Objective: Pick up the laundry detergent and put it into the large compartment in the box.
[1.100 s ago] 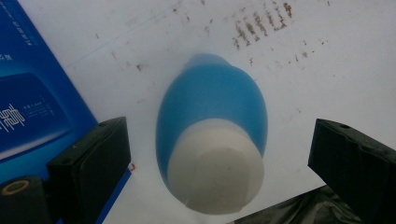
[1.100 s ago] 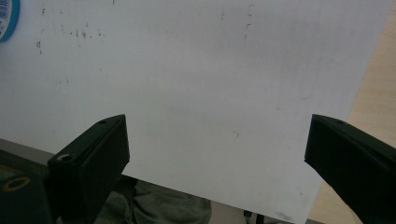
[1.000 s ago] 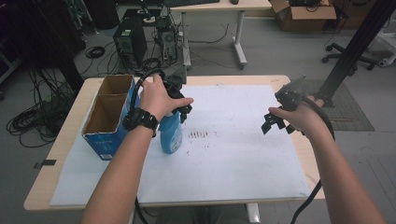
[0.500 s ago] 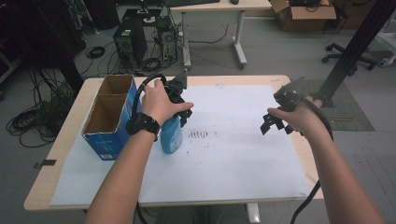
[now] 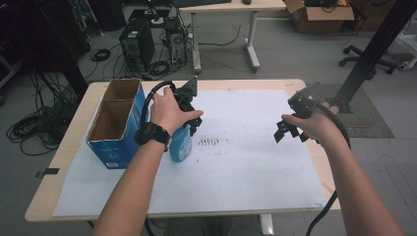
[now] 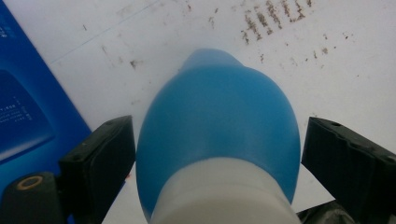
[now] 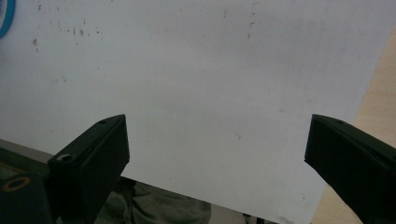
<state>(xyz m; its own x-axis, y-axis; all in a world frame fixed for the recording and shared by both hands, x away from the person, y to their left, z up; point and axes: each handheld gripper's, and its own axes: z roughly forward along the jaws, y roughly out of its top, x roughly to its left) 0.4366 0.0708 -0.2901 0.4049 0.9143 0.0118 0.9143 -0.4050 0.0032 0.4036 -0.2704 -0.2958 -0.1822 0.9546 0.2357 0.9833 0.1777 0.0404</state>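
At the table's left edge: an open blue cardboard box (image 5: 114, 129) with 2 brown compartments stands on the white paper sheet (image 5: 236, 167); both compartments look empty, though their floors are dim.
Bottle: a blue plastic bottle with a white collar (image 5: 180, 143) stands upright on the sheet, just beside the box's right wall.
Left gripper (image 5: 191, 115): it hangs over the bottle top; in the left gripper view the 2 black jaws stand apart, 1 on each side of the bottle (image 6: 219, 140), the left jaw very near or touching it, the right with a sliver of sheet between.
Risk at the bottle: a close from here would land on the curved, smooth shoulder, so the bottle could squirt out or tip against the box.
Risk at the box: the left jaw sits close to the blue wall and could snag it on a lift.
Stains: brown smudges (image 5: 210, 142) mark the sheet right of the bottle.
Right gripper (image 5: 291, 132): held above bare sheet, well apart from the bottle, jaws wide and empty; too far to steady a topple.
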